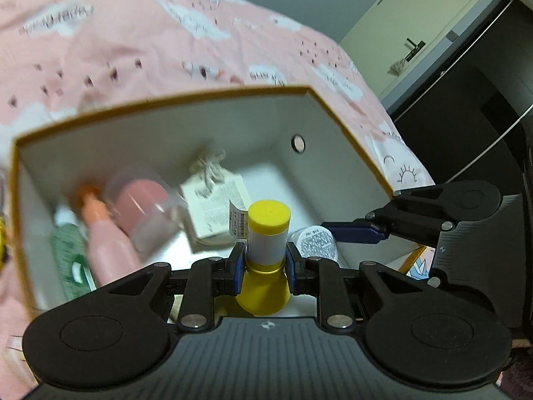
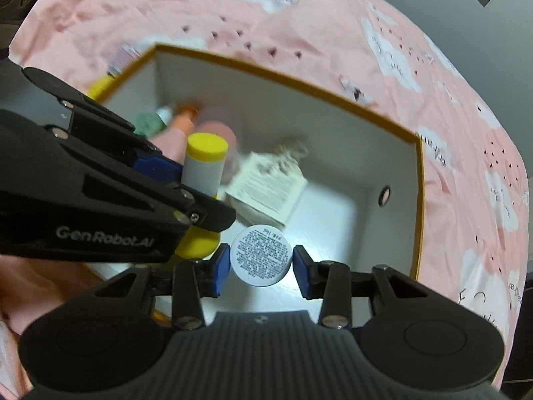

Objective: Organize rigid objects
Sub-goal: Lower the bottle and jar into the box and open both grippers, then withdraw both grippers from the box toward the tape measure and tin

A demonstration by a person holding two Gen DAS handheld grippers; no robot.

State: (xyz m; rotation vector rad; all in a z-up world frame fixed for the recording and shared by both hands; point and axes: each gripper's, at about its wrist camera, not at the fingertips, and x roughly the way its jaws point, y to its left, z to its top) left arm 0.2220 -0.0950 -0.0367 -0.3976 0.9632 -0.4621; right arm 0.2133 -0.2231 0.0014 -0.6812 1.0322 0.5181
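Left wrist view: left gripper [image 1: 265,263] clamps yellow-capped bottle [image 1: 268,233], long axis toward 12 o'clock, over box [image 1: 349,126]. Right gripper [image 2: 261,266], at 3 o'clock, brackets white jar [image 2: 261,256]; pads look just apart, grip can't tell. Box sits on pink bedspread [image 2: 333,16]; door [image 1: 399,16] at 1 o'clock.
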